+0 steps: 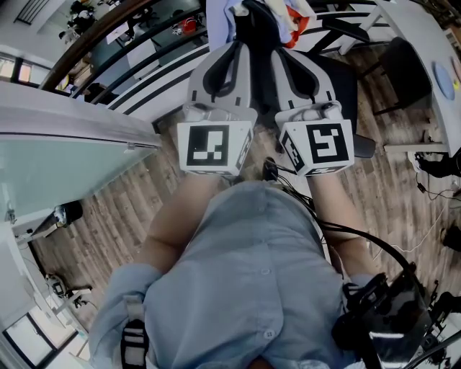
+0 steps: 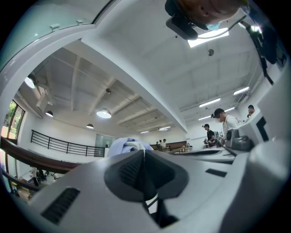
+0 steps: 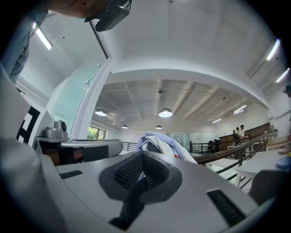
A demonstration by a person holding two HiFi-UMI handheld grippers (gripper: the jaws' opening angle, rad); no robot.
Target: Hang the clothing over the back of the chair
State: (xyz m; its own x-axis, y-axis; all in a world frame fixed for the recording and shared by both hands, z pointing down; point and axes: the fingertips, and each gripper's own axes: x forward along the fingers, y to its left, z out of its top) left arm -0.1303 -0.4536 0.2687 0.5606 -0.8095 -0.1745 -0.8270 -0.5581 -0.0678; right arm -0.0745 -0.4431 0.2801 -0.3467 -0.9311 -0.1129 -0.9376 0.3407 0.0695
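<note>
The clothing, light blue with white, red and black parts, hangs bunched at the tips of both grippers. In the head view my left gripper and right gripper are held side by side, pointing away from me. Seen from the left gripper view, the left gripper is shut, with light blue cloth over the tips and a dark strip hanging between the jaws. The right gripper is shut the same way on the cloth. A black chair stands below the right gripper, partly hidden.
A second dark chair and a white table with a blue disc are at the right. A glass partition and a railing lie to the left. Cables trail on the wooden floor. People stand far off.
</note>
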